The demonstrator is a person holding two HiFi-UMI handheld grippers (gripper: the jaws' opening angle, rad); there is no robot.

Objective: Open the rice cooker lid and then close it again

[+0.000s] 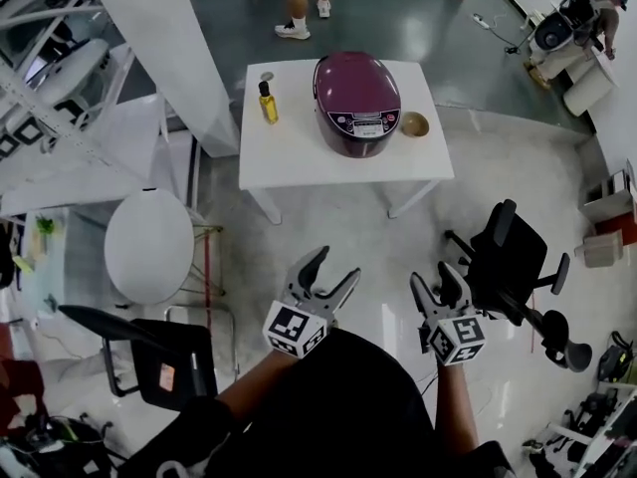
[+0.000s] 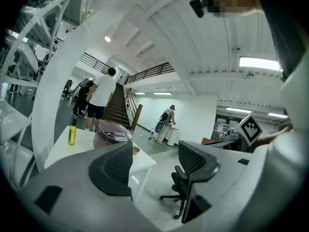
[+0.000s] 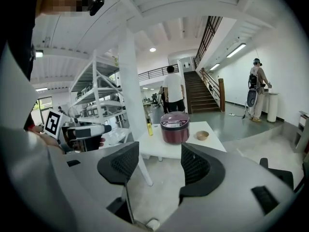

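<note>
We stand back from a white table (image 1: 289,157) in an open, white-walled hall, holding both grippers over the pale floor, well short of the table. The left gripper (image 1: 333,267) has its jaws spread with nothing between them. The right gripper (image 1: 434,277) is likewise spread and empty. The purple cooker (image 1: 356,103) sits near the table's middle, lid down, with a yellow bottle (image 1: 269,103) to its left and a small bowl (image 1: 414,123) just beside it on the right. A black chair (image 1: 508,257) stands near the right gripper, and a round top (image 1: 149,242) lies to our left. One person (image 1: 299,8) stands beyond the table on the darker floor, and another (image 1: 587,13) bends at the far right. Stairs (image 3: 200,93) rise at the back.
</note>
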